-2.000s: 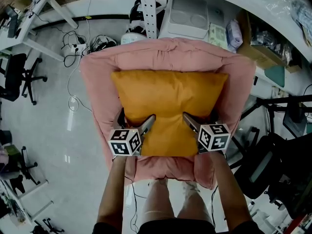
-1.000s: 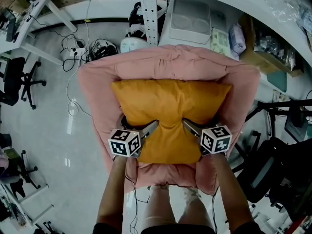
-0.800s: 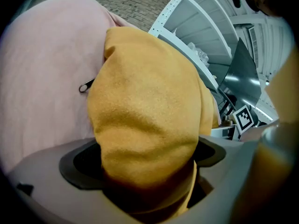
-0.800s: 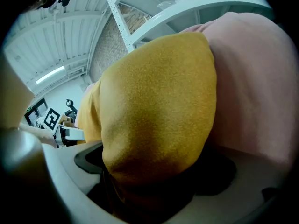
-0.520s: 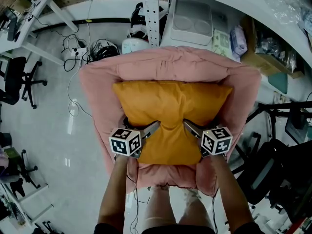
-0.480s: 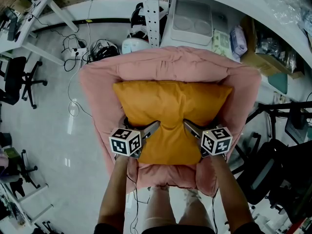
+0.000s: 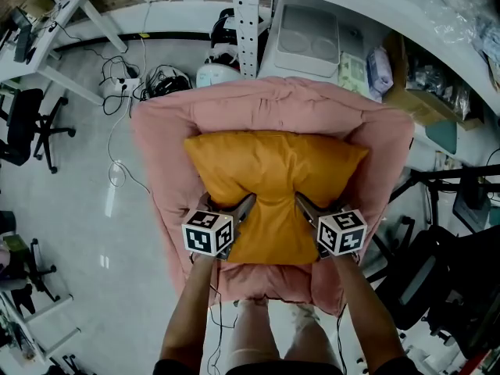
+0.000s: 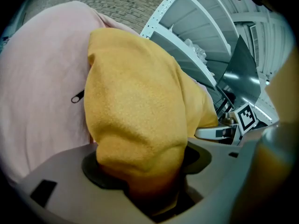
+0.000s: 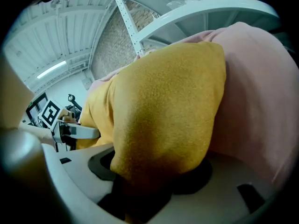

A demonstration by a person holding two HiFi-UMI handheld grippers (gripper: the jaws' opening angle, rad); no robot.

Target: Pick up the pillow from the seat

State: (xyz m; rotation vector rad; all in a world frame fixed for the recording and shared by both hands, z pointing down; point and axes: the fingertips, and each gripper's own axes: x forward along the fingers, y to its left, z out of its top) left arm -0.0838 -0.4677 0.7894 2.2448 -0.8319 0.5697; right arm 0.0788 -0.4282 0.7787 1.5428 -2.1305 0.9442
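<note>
An orange pillow (image 7: pixel 273 170) lies on the seat of a pink padded chair (image 7: pixel 273 100). My left gripper (image 7: pixel 238 209) grips its near left edge and my right gripper (image 7: pixel 306 207) its near right edge. Both sets of jaws are closing, and the pillow's fabric bunches between them. In the left gripper view the pillow (image 8: pixel 135 111) fills the left gripper (image 8: pixel 145 171), squeezed by the pads. The right gripper view shows the same: the pillow (image 9: pixel 168 111) is pinched in the right gripper (image 9: pixel 154 181). The pillow's waist is drawn in between the two grips.
The chair's puffy arms (image 7: pixel 156 178) flank the pillow. Behind the chair stand a white perforated post (image 7: pixel 248 22) and a shelf with a grey tray (image 7: pixel 312 30). Cables (image 7: pixel 133 76) and office chairs (image 7: pixel 23 123) are on the floor at the left. The person's legs (image 7: pixel 273 334) are below.
Both grippers have pinched in on the pillow's near edges, and the two marker cubes have tilted and drawn slightly closer together. The pillow still rests on the seat.
</note>
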